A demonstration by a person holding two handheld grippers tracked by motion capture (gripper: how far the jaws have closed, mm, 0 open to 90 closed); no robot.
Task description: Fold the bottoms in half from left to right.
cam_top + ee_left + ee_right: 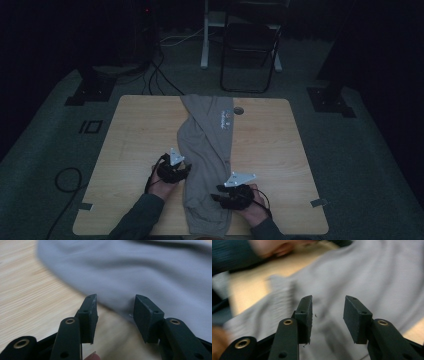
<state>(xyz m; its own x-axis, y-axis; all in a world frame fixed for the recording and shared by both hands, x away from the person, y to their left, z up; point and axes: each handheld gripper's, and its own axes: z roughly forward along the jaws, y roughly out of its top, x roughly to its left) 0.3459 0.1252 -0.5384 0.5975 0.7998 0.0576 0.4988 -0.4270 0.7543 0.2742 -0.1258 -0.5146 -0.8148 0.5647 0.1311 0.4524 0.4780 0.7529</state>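
Note:
A grey garment (207,150) lies folded into a long strip down the middle of the wooden table (135,130), with a small logo (226,120) near its far end. My left gripper (186,170) rests at the strip's left edge. In the left gripper view it (116,298) stands open, with the cloth edge (125,277) just beyond the tips and bare wood between the jaws. My right gripper (217,193) is over the strip's near right side. In the right gripper view it (328,300) stands open above the grey cloth (372,275), with a ribbed hem (279,295) to the left.
A dark folding chair (250,45) and a white stand (206,35) are on the floor beyond the table. Cables (160,75) run across the floor at the back left. A small round grommet (238,110) sits in the tabletop by the garment's far end.

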